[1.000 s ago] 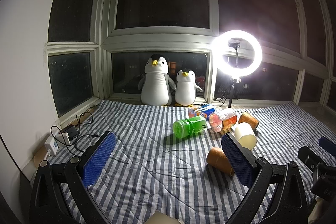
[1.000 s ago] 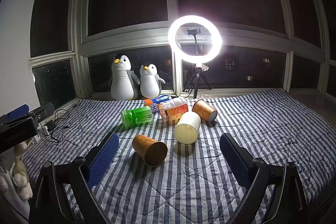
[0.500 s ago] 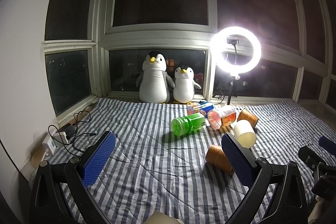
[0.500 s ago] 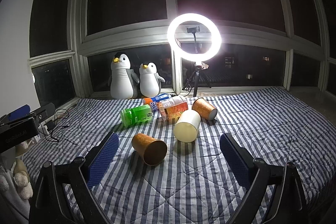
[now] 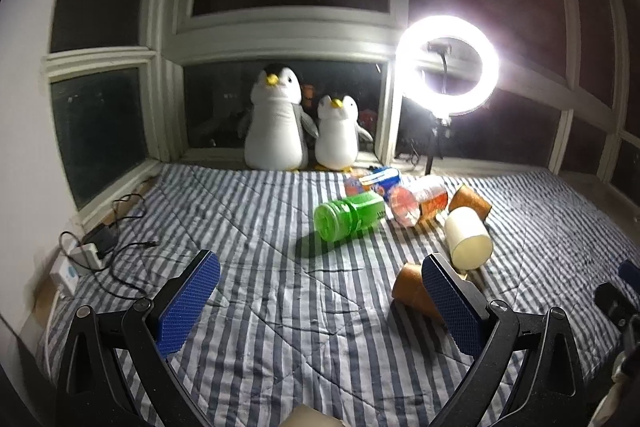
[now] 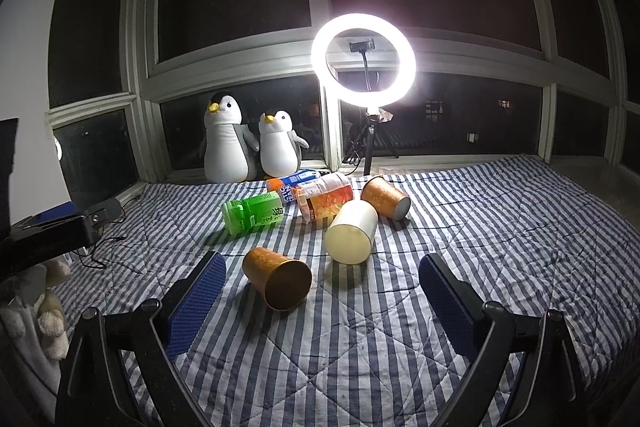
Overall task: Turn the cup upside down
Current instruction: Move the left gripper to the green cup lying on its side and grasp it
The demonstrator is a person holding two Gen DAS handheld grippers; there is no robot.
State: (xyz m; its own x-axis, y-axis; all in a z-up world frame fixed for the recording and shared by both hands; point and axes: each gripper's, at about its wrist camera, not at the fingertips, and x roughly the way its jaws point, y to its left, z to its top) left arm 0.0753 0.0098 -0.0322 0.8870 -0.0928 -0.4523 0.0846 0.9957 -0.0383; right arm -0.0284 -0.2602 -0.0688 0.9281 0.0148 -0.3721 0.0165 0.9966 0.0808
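Gaping left gripper point(image 5: 320, 293): fingers spread wide, holding nothing
Right gripper point(image 6: 322, 285): fingers spread wide, empty
Cups: three on their sides – near orange cup point(image 6: 277, 279), cream cup point(image 6: 351, 231), far orange cup point(image 6: 385, 197)
Bottles: three lying behind
Room: bare striped quilt point(image 6: 400, 339) ahead of both

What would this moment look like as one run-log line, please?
phase: approach | left gripper: open | right gripper: open | nearest orange cup: on side, untouched
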